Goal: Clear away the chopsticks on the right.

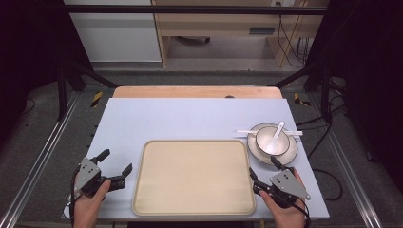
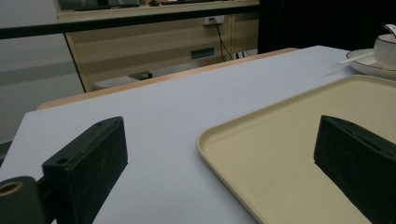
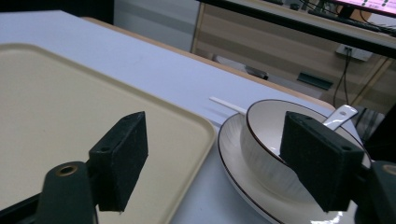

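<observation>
**Right gripper lines up on the bowl set beside the tray**

At the near right of the surface (image 1: 142, 118), the right gripper (image 1: 266, 176) sits between the tray (image 1: 192, 209) and the plate (image 1: 290, 157), its jaws apart with nothing between them. Its own view looks along the jaws toward the bowl (image 3: 261, 140), which stands on the plate with a spoon (image 1: 276, 134) leaning inside; a thin white stick, probably a chopstick (image 1: 244, 131), lies across the plate's far edge. The left gripper (image 1: 113, 167) rests at the near left, just outside the tray's left rim, jaws also wide apart and empty.

The step in hand looks like a reach for the bowl set, likely to move it onto the empty tray. To do it well, the right gripper should go forward and slightly right, then take one wall of the bowl or the plate's near rim squarely between the jaws, clear of the spoon handle. A grip on the plate carries everything but risks tilt; lifting level and low matters, since the spoon and stick sit loose. The left gripper can steady the tray rim if it slides.
</observation>
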### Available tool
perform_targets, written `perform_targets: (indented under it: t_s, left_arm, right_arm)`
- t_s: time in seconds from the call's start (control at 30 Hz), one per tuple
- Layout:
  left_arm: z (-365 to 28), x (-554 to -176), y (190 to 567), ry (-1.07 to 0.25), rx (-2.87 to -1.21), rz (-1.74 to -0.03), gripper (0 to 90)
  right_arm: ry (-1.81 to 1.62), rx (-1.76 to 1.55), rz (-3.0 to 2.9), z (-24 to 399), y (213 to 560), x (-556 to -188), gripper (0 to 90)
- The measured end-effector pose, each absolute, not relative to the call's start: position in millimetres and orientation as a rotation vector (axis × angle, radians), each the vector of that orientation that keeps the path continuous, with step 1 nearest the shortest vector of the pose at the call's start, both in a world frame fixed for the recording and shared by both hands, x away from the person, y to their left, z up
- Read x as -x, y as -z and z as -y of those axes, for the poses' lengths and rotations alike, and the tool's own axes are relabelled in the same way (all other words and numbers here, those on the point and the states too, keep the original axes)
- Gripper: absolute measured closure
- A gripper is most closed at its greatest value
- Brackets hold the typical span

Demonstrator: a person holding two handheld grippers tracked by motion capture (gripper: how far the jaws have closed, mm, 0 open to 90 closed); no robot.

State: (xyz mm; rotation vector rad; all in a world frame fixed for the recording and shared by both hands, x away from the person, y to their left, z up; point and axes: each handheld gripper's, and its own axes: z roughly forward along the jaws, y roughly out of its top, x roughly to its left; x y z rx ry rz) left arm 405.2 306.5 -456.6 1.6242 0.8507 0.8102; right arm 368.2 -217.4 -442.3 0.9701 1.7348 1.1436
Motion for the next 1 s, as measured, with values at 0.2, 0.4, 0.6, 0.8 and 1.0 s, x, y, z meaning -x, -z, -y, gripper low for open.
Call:
perform_targets:
  t_s: [0.2, 0.4, 0.6, 0.8, 1.0]
  left_arm:
    - [-304, -403, 453, -0.823, -1.632, -0.84, 2.6]
    - [-308, -403, 454, -0.825, -1.627, -0.87, 2.7]
    - [-313, -406, 455, -0.843, -1.615, -0.899, 4.3]
    - [-314, -404, 454, -0.851, -1.608, -0.912, 8.0]
    - [-313, -405, 454, -0.854, -1.62, -0.906, 10.1]
  right_arm:
    - [-1.087, -0.956, -1.707, 216, 437, -367, 32.3]
    - [-1.026, -0.897, -1.708, 231, 405, -377, 37.7]
    - [-1.037, -0.957, -1.647, 276, 355, -406, 57.3]
    - [-1.074, -1.093, -1.677, 323, 345, -450, 84.1]
    - [-1.019, -1.228, -1.754, 350, 363, -493, 90.0]
